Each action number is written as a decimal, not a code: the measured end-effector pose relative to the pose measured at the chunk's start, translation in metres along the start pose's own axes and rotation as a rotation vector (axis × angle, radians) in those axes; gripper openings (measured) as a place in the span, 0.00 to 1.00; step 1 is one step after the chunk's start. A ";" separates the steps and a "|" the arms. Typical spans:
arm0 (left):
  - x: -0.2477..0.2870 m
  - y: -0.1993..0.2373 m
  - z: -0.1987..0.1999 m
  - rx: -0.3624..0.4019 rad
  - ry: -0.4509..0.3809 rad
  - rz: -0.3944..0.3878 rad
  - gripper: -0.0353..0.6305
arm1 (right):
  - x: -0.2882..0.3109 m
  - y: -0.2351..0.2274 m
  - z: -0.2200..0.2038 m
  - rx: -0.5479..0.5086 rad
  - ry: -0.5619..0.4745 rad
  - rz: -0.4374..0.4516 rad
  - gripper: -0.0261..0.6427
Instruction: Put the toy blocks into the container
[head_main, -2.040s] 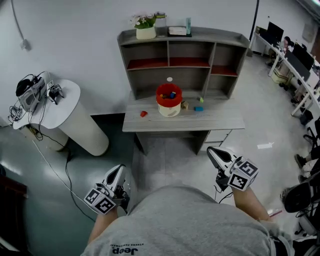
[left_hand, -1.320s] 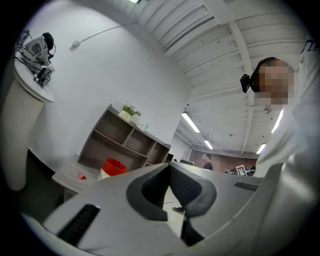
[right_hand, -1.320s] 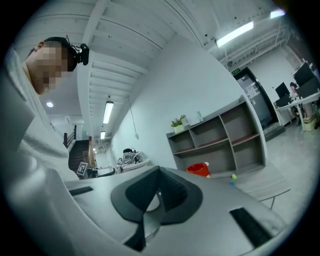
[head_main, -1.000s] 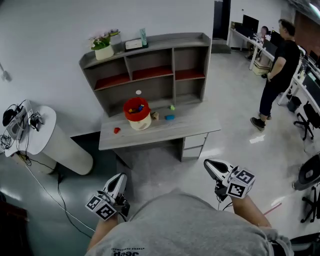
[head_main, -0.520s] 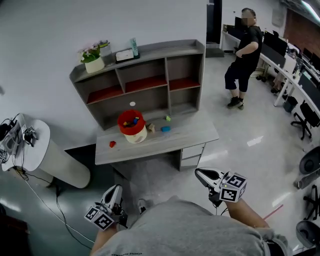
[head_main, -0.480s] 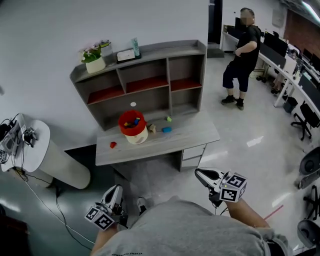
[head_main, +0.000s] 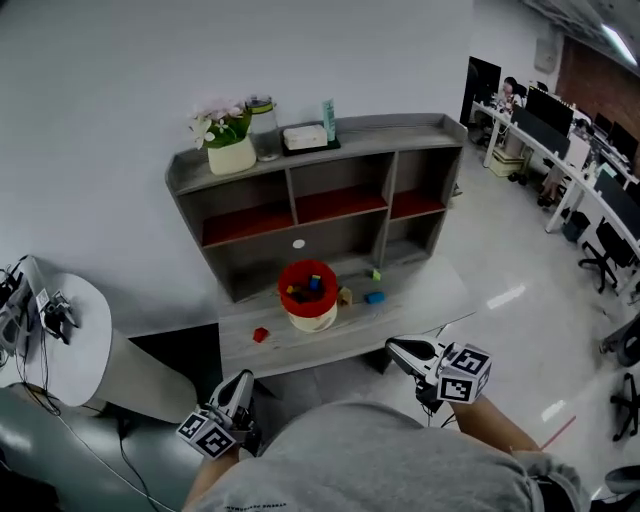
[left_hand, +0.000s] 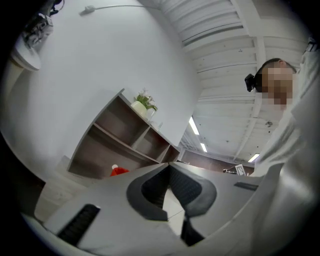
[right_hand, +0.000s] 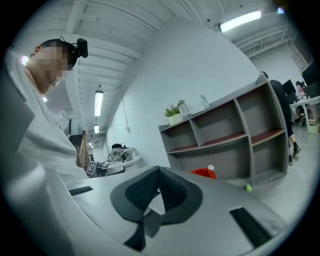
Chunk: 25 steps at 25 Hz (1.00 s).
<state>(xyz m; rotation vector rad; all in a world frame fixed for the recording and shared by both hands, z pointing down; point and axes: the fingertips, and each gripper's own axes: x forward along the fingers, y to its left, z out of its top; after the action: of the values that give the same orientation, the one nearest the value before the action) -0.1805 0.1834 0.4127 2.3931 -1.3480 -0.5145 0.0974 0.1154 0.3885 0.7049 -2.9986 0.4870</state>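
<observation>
Head view, lower left: left gripper, held low beside the torso, tip aimed toward desk. Lower right: right gripper, aimed the same way, tip near the desk's front edge but clear of it.

Left gripper view: jaws closed, dark pads meeting at the tip, only a thin seam between them. Nothing clamped, nothing touched.

Right gripper view: jaws closed in the same manner, pads pressed together. Nothing held, no contact with desk or blocks.

Ahead of both grippers, between their two lines and well apart from either: red container with pale base, upright on the desk in front of shelf unit. Several coloured blocks already inside, visible over the rim.

Still loose on the desk:
- red block, ahead of the left gripper, nearest to it, left of the container and apart from it;
- tan block, just beside the container on the right gripper's side;
- blue block, ahead of the right gripper, just past the tan block;
- green block, beyond the blue block, close to the shelf unit.

All four loose blocks out of reach of the closed tips.
</observation>
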 end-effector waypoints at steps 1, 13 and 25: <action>0.001 0.015 0.012 0.010 0.005 -0.008 0.09 | 0.021 0.004 0.008 -0.011 -0.005 0.006 0.05; 0.001 0.140 0.039 -0.001 0.069 0.015 0.09 | 0.148 -0.003 0.025 -0.026 0.065 -0.041 0.05; 0.054 0.193 -0.011 -0.008 0.172 0.183 0.09 | 0.165 -0.075 0.016 0.025 0.131 0.010 0.05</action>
<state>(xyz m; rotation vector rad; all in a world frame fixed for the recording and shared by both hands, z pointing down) -0.2916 0.0438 0.5038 2.2217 -1.4645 -0.2580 -0.0166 -0.0245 0.4109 0.6335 -2.8806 0.5486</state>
